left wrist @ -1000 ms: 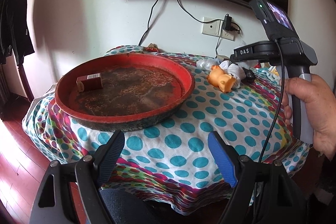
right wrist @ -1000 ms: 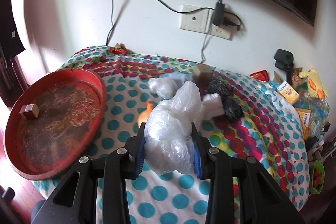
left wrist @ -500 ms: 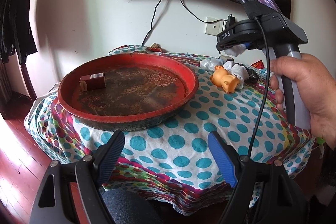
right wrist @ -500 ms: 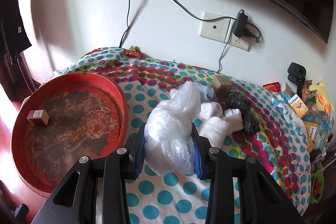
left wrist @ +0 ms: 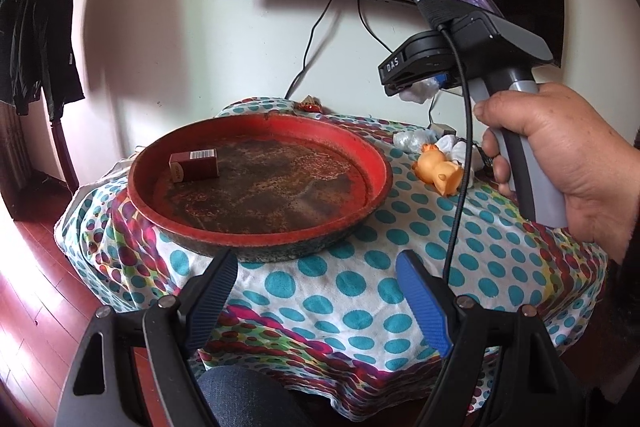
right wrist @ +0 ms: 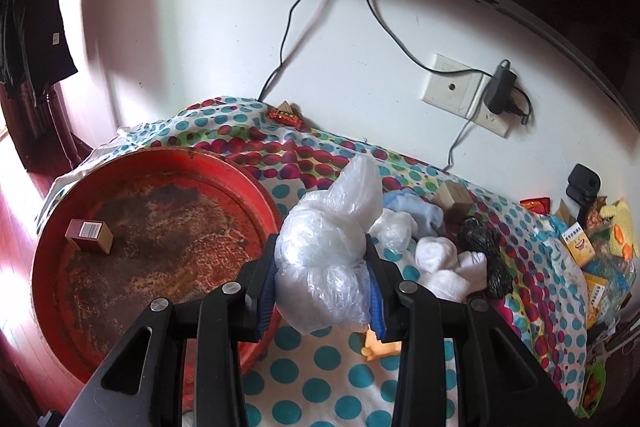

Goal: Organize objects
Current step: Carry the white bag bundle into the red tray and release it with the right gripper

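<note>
- Polka-dot cloth is covering your bench (left wrist: 360, 291), carrying a red tray (left wrist: 376, 163).
- Your right claw (right wrist: 322, 291) is squeezing a plastic bag (right wrist: 324, 247).
- Your left claw (left wrist: 316, 303) is hanging wide apart, gripping nothing.

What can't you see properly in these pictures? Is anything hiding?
- Orange toy: in the right wrist view, mostly hidden behind the right gripper and its clear plastic bag.
- What is inside the bag: the crinkled plastic hides it in both views.
- Small brown box in the red tray: print too small to read.
- Packets at the table's right end: overlapping, cut off by the fisheye edge.
</note>
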